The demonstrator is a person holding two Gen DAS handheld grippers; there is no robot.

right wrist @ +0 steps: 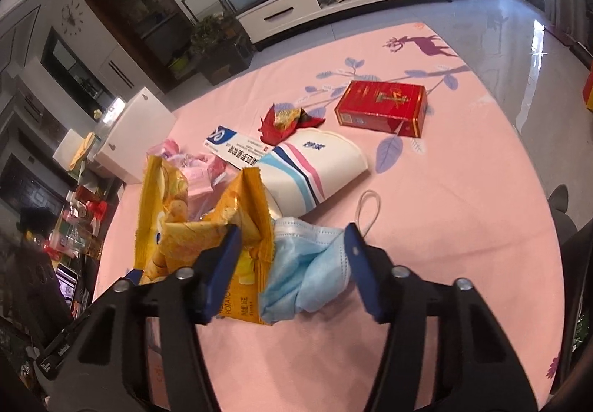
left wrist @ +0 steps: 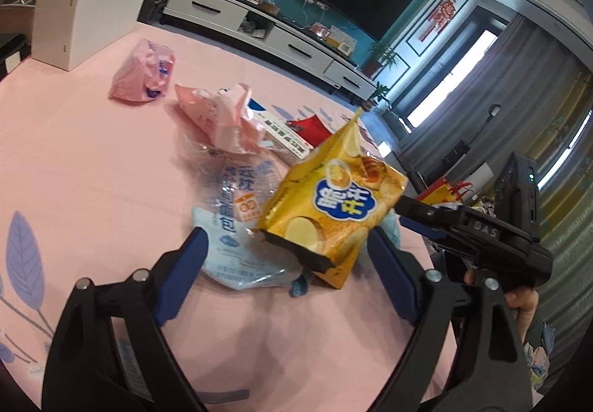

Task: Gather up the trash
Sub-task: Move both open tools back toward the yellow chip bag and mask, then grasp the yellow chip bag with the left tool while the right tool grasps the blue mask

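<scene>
A yellow chip bag (left wrist: 333, 204) stands tilted on the pink tablecloth (left wrist: 92, 160), over a clear bread bag (left wrist: 237, 211). My left gripper (left wrist: 287, 245) is open around the chip bag's lower end; its left pad is well apart from it. My right gripper (left wrist: 411, 215) comes in from the right. In the right wrist view the right gripper (right wrist: 291, 236) has the crumpled chip bag (right wrist: 222, 219) against its left pad. A bunched blue face mask (right wrist: 307, 271) lies against its right pad, so both look pinched.
Two pink wrappers (left wrist: 144, 74) (left wrist: 222, 115) lie further back, with a white box (left wrist: 85, 15) behind them at the table's edge. A red box (right wrist: 381, 108), a crumpled red wrapper (right wrist: 289, 119), a white striped tissue pack (right wrist: 315, 163) and a blue-and-white carton (right wrist: 237, 148) lie beyond.
</scene>
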